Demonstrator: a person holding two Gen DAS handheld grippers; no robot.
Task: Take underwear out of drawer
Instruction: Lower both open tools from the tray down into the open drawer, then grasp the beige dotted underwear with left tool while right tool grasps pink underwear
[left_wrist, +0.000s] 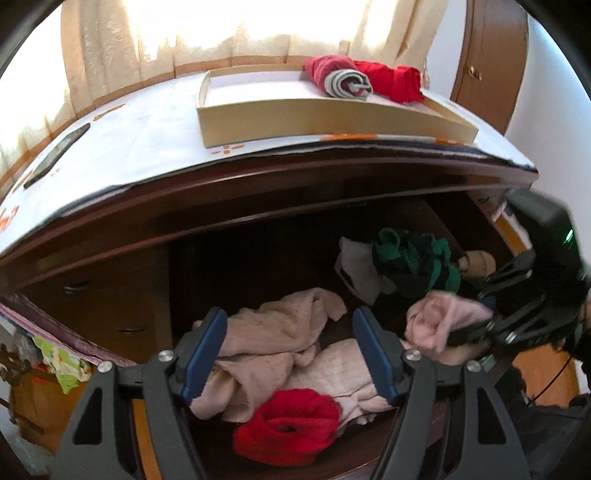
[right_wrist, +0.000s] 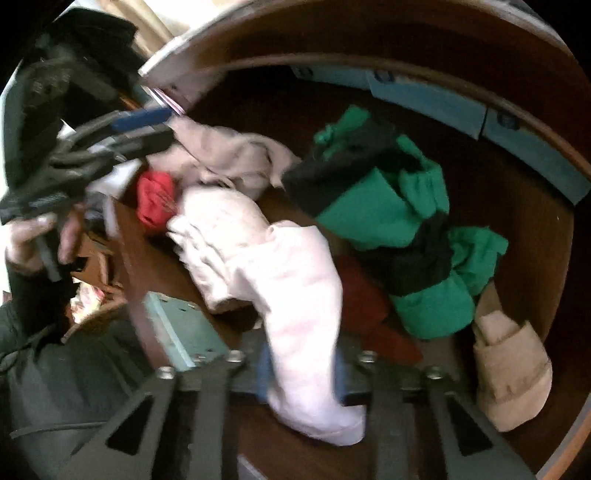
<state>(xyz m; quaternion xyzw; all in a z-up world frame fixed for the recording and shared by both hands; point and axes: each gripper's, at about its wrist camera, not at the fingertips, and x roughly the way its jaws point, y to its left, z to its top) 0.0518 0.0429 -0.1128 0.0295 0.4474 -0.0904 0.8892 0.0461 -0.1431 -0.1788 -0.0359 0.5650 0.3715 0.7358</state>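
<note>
Reaching into an open wooden drawer (left_wrist: 258, 266), the right tongs (right_wrist: 301, 384) are clamped on a pale pink piece of underwear (right_wrist: 295, 295), the cloth pinched between the two pads near the drawer's front edge and bulging out on both sides of them. In the left wrist view the same pink bundle (left_wrist: 443, 317) sits at the tip of the right tongs (left_wrist: 465, 334), just beside a green-and-black garment (left_wrist: 413, 262) and a white item (left_wrist: 354, 266) farther back. The left tongs (left_wrist: 291, 354) hang wide apart over the drawer (nothing caught between their blue pads), with beige knit cloth (left_wrist: 273, 343) lying below them and a rolled red piece (left_wrist: 288, 428) nearest the camera. A tan rolled piece (right_wrist: 509, 373) rests against the drawer's right wall. A hand (right_wrist: 33, 236) in a dark sleeve grips the left tool's handle. Above the drawer, on the white-covered tabletop (left_wrist: 147, 136), a shallow cardboard tray (left_wrist: 332, 118) holds a red roll with grey stripes (left_wrist: 340, 77) touching another red piece (left_wrist: 395, 81). A dark phone-like slab (left_wrist: 59, 155) lies well apart at the left. Curtains (left_wrist: 110, 44) glow behind.
</note>
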